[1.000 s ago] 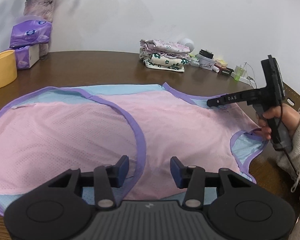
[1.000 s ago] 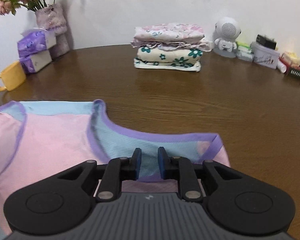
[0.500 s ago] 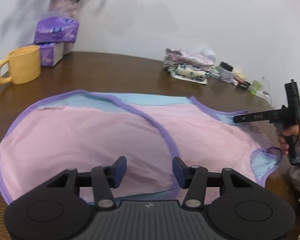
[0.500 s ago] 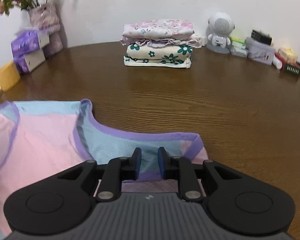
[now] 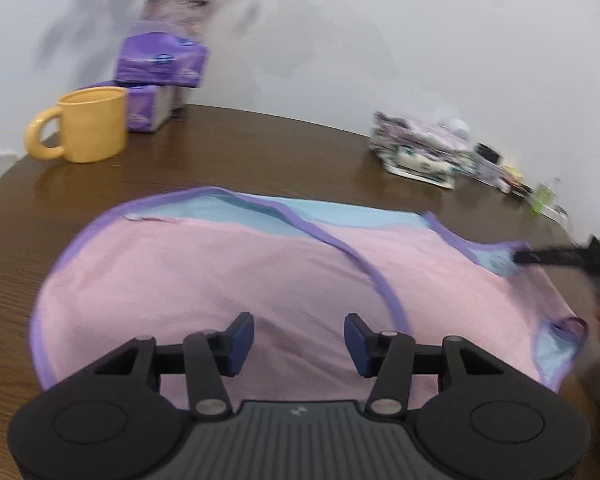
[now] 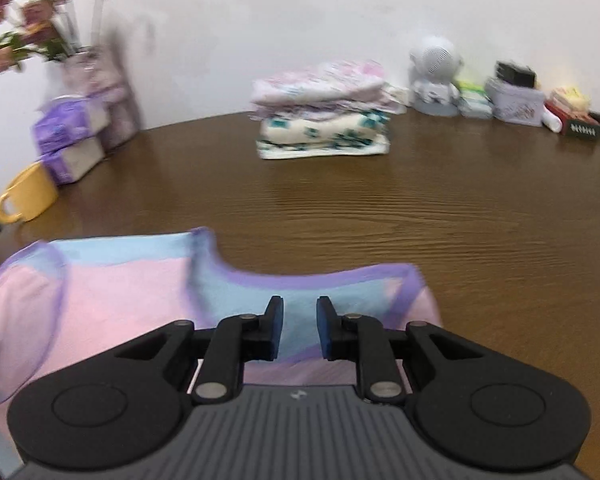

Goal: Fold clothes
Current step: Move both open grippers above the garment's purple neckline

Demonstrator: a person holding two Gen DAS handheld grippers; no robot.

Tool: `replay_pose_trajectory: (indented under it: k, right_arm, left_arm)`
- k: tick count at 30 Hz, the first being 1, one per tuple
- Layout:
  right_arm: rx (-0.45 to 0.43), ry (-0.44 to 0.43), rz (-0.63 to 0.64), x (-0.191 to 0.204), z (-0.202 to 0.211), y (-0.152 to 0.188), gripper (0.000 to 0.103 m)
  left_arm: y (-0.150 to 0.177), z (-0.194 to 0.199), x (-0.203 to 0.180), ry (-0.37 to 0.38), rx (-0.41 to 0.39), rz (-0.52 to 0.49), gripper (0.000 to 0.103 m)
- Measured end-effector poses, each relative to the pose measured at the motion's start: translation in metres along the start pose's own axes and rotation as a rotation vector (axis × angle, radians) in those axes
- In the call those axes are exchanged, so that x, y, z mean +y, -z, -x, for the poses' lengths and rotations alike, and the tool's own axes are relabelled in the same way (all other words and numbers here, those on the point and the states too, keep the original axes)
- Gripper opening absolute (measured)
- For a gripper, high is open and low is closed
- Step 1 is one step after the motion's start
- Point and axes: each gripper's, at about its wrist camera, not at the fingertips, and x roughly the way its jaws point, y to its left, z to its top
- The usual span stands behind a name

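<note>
Lying flat on the table (image 6: 440, 208), the pink vest (image 5: 260, 280) spreads beneath both grippers; left gripper (image 5: 299, 338) jaws apart, nothing between; right gripper (image 6: 298, 327) pinches its shoulder strap (image 6: 300, 312), gap narrow.

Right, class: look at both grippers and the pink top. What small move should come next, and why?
Probably bring the left gripper down and close it on the pink top. Its jaws stand open above the cloth with nothing between them, while the right gripper looks nearly closed at the blue neckline. The top lies flat on the table; both ends likely need a hold before folding.
</note>
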Motion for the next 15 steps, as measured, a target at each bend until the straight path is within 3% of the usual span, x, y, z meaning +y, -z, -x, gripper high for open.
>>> replay_pose_trajectory:
  k: [3, 6, 15]
  right_arm:
    - [0.006, -0.042, 0.031, 0.023, 0.012, 0.011, 0.018]
    - [0.015, -0.025, 0.058, 0.035, 0.008, 0.016, 0.018]
    - [0.071, 0.097, -0.005, 0.003, -0.034, -0.012, 0.017]
  left_arm:
    - [-0.009, -0.008, 0.013, -0.059, -0.001, 0.015, 0.047]
    - [-0.015, -0.017, 0.022, -0.085, 0.003, 0.022, 0.045]
    - [-0.022, -0.021, 0.038, -0.15, 0.016, -0.034, 0.038]
